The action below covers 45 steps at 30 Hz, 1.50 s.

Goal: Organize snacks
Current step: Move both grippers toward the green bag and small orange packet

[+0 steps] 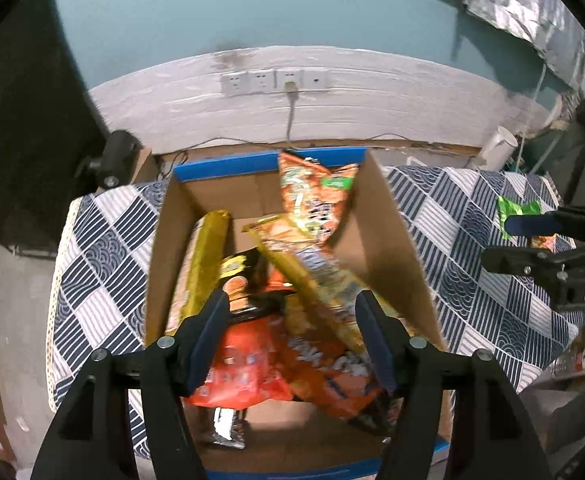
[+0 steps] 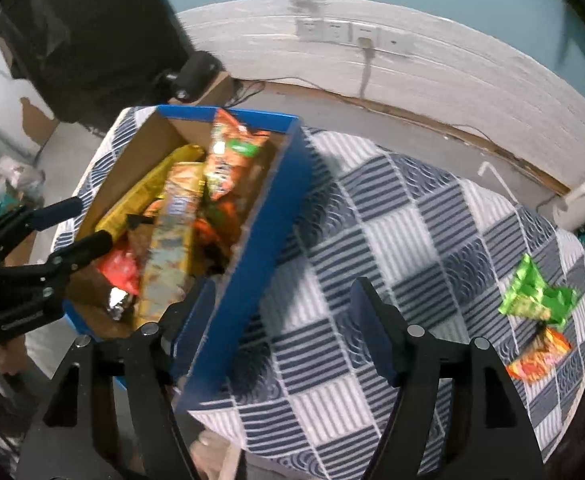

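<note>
Both grippers spread wide and empty; most snacks lie in the cardboard box [image 1: 388,248], two lie outside it on the checked cloth [image 2: 432,216].

The left gripper [image 1: 292,340] hangs over the near half of the box, jaws wide apart, nothing between them. Inside the box: a gold packet [image 1: 204,264] along the left wall, a long yellow-edged packet [image 1: 312,276] lying diagonally across the middle, an orange bag [image 1: 316,196] leaning upright at the far wall, and a red-orange bag [image 1: 248,368] on the near floor. The right gripper [image 2: 284,328] hangs just right of the box, jaws wide apart over the cloth, its left finger [image 2: 196,312] beside the box's blue outer wall. Well to the right of the box, near the cloth's edge, lie a green packet [image 2: 536,292] and, just nearer the camera, a small orange packet [image 2: 540,356].
</note>
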Each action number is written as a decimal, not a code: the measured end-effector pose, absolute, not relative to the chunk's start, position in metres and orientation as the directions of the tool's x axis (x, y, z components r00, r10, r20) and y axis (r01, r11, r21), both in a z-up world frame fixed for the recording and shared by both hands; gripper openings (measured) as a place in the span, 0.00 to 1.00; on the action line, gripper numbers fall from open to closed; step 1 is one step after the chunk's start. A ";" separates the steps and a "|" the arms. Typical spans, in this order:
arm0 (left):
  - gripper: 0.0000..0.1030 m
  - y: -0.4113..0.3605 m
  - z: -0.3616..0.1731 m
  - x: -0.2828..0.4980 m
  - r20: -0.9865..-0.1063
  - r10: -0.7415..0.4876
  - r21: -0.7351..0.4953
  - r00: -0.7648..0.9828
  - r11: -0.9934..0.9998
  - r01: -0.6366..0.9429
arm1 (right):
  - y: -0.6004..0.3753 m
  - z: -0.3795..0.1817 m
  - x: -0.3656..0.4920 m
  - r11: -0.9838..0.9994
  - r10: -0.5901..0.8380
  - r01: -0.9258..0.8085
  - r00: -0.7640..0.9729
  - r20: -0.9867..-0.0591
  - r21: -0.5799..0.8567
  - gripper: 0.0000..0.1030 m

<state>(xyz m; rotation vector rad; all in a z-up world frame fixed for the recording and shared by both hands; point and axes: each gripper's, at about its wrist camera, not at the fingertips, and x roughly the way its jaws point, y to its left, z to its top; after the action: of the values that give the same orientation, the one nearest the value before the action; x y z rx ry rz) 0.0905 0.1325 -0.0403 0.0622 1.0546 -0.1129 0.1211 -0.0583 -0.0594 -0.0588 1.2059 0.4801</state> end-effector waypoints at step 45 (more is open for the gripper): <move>0.72 -0.092 -0.096 0.104 -0.910 -0.123 0.099 0.396 0.863 0.495 | -0.315 -0.139 0.096 0.999 0.032 0.020 0.291 -0.956 0.040 0.77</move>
<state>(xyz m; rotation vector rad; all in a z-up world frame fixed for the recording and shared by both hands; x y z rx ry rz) 0.1038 -0.0923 -0.0958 0.3847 1.1000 -0.4040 0.0955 -0.3153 -0.1385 0.0469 1.2760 0.0083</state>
